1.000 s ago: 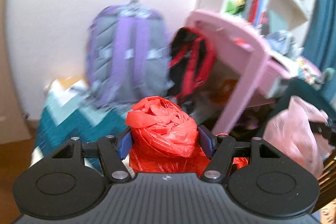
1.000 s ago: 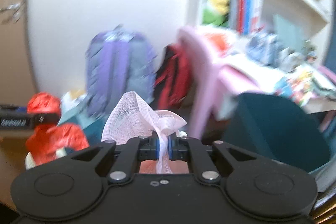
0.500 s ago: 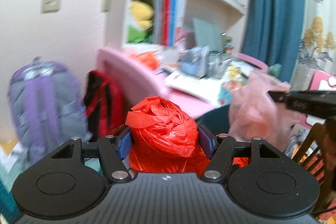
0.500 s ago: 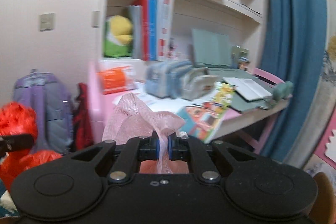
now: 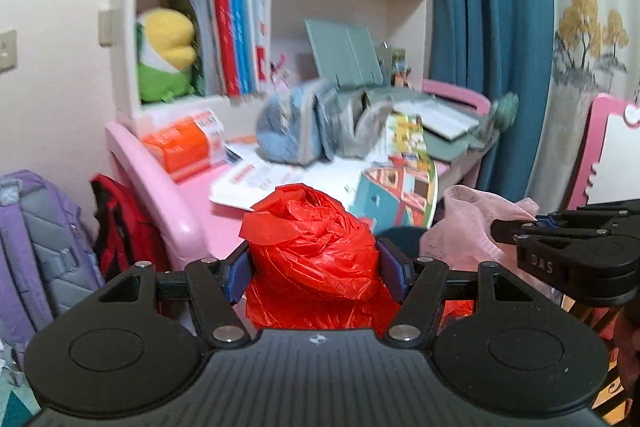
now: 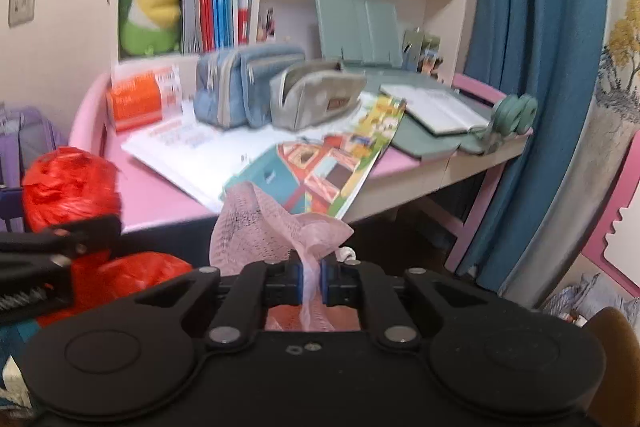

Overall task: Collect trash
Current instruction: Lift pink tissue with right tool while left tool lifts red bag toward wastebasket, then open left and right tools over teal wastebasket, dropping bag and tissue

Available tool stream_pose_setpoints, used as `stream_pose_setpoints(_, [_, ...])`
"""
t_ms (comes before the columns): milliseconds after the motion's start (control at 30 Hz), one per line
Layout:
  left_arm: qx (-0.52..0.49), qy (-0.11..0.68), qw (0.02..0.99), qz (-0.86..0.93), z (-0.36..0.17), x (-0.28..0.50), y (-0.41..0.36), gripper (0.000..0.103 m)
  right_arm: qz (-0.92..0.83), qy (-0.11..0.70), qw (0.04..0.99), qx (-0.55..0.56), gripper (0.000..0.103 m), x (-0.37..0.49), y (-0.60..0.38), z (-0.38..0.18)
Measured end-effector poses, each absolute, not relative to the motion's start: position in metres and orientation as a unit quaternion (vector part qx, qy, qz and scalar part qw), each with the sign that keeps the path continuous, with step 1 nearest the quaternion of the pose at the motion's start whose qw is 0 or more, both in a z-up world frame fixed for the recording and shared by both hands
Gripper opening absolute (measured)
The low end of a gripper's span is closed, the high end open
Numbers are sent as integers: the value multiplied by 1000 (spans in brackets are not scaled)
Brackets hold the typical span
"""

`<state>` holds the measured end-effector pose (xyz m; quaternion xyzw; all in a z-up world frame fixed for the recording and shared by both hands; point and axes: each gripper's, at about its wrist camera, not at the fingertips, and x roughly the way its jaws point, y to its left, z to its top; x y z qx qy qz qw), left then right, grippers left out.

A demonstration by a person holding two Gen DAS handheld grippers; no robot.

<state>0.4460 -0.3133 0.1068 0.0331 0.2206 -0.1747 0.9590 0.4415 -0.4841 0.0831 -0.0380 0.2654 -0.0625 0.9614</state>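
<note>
A crumpled red plastic bag [image 5: 316, 251] fills the space between my left gripper's [image 5: 316, 269] blue pads, which are shut on it. The same red plastic bag [image 6: 72, 187] shows at the left of the right wrist view, with the left gripper's finger [image 6: 60, 235] across it. My right gripper [image 6: 311, 281] is shut on the twisted neck of a pale pink plastic bag [image 6: 272, 223]. In the left wrist view that pink plastic bag [image 5: 464, 231] hangs to the right of the red one, held by the right gripper [image 5: 520, 225]. Both bags are carried in the air, side by side.
Ahead stands a pink desk [image 6: 160, 195] cluttered with pencil cases [image 6: 248, 87], open books [image 6: 320, 163] and a green tablet case [image 6: 356, 27], under white shelves [image 5: 248, 7]. A blue curtain [image 6: 532, 67] hangs on the right. A purple backpack [image 5: 36, 247] and red backpack [image 5: 120, 227] sit at the left.
Both views have swung right, from the backpacks and wall to the desk, shelves and curtain. Each gripper has kept its hold on its bag.
</note>
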Motion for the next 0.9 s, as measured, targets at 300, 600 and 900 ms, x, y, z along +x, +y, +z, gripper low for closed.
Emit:
stream_pose_setpoints(300, [79,265,939,-203,66,471,-346,65,-64,312,946,-63,19,456,-487,66])
stream_pose_setpoints(600, [120,308,917,-221,39,474,-365,68,-63,330,940,-66,39,449,-496,60])
stream_pose_setpoints(900, [127,308,915,-227,37,457,-366,80,-60,329,940,-65,47,430,-497,64])
